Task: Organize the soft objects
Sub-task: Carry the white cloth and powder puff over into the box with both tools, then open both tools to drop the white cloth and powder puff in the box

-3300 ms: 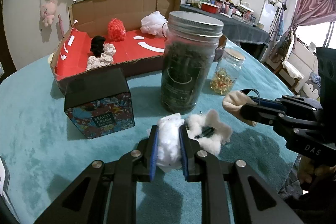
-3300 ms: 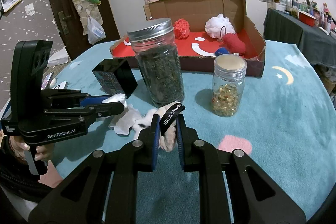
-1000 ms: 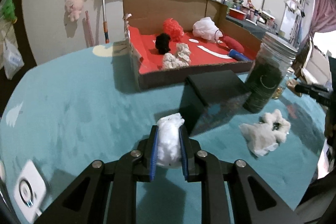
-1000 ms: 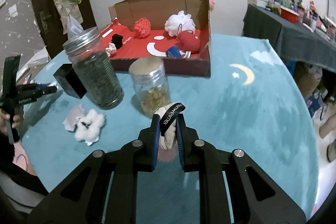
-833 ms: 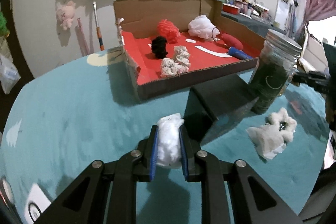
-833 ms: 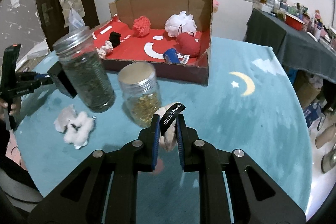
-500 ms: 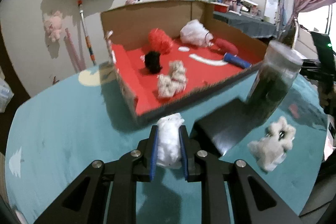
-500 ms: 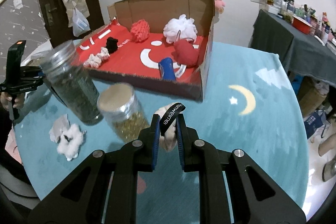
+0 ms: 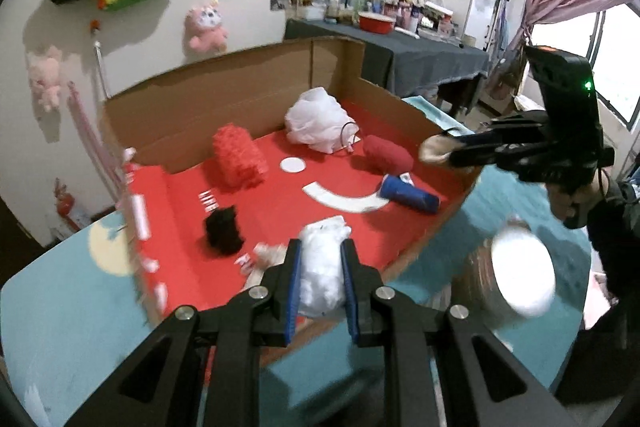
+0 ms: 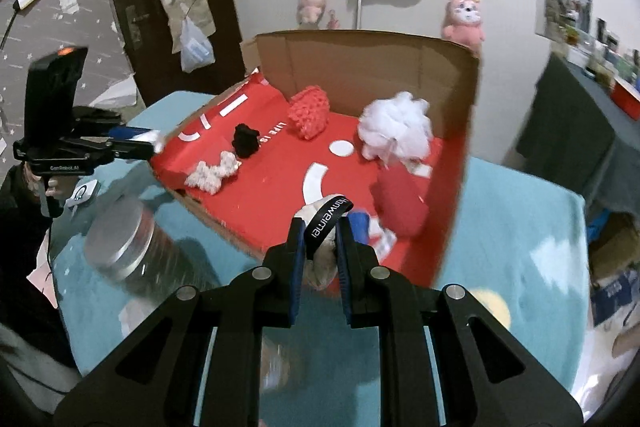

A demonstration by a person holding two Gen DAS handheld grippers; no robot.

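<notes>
Cardboard box [image 9: 224, 91], one, sits on the teal table [image 9: 72, 307] with six soft things on its red floor: red knit ball [image 9: 238, 157], white mesh puff [image 9: 316, 125], red roll [image 9: 386, 153], blue roll [image 9: 408, 193], black tuft [image 9: 224, 231], cream knit scrap [image 10: 212, 173]. Two jars stand near the box's front wall, one at 3 o'clock of the left gripper [image 9: 320, 275], which clamps a white fluffy wad [image 9: 322, 271]. The right gripper [image 10: 320, 243] pinches a beige soft piece with a black band [image 10: 326, 223] over the box's near edge.
</notes>
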